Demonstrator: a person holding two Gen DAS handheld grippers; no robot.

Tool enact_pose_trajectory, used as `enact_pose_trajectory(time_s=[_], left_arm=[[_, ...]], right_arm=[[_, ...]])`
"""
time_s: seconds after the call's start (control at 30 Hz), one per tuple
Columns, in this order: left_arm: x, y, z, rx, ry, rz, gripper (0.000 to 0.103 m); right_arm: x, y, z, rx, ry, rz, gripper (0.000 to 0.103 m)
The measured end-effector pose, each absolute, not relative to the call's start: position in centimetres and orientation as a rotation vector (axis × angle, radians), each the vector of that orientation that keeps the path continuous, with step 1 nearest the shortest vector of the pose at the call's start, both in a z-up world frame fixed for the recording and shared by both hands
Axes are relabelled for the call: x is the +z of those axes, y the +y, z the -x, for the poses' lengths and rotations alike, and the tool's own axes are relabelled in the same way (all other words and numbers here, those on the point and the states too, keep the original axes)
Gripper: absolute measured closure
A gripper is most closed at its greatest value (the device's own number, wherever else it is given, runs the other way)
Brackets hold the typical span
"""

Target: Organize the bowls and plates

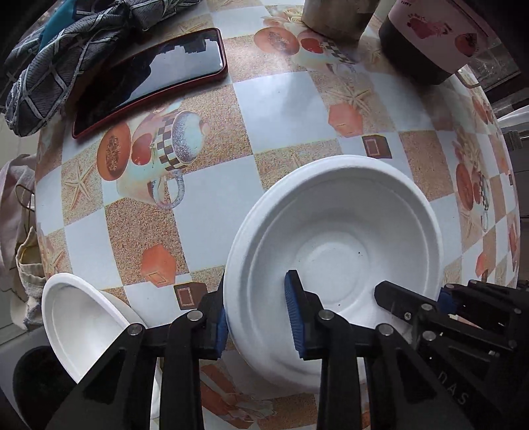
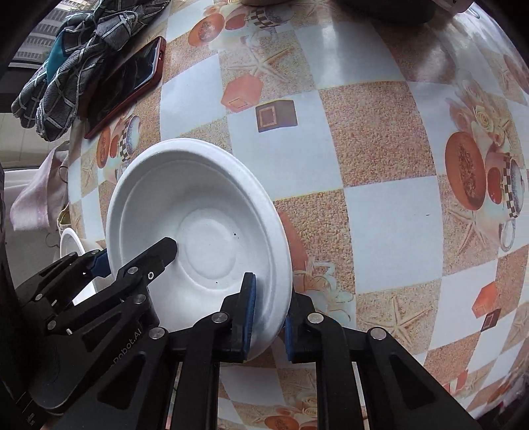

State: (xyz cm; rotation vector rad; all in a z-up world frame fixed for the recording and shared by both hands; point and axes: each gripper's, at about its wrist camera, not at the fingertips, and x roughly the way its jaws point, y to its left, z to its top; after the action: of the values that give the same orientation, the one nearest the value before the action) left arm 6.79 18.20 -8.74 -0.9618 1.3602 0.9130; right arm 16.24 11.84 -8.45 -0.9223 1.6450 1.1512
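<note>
A white foam bowl [image 1: 334, 238] is held tilted just above the patterned table; it also shows in the right wrist view [image 2: 198, 211]. My left gripper [image 1: 258, 317] straddles its left rim, one blue pad inside and one outside. My right gripper [image 2: 267, 317] straddles the opposite rim the same way, and it shows in the left wrist view [image 1: 416, 304]. The left gripper shows in the right wrist view [image 2: 132, 258]. A second white bowl or plate [image 1: 82, 317] lies at the table's near left edge, partly hidden by my left gripper.
A phone in a red case [image 1: 152, 79] lies at the far left of the table beside a grey patterned cloth [image 1: 66, 56]. A dark pot with a pink label [image 1: 429, 43] and a stone-like jar [image 1: 337, 16] stand at the back. The table edge drops off at left.
</note>
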Motion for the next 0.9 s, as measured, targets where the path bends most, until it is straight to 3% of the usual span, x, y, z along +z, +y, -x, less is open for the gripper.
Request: enact_pose_trajectory(time_s=[0.9], left_arm=[[-9.8,-4.2,-4.4,0.698,1.520,0.933,0.066]], right_arm=[[-8.6,-7.2,-15.9,1.044,1.672,1.064,0.083]])
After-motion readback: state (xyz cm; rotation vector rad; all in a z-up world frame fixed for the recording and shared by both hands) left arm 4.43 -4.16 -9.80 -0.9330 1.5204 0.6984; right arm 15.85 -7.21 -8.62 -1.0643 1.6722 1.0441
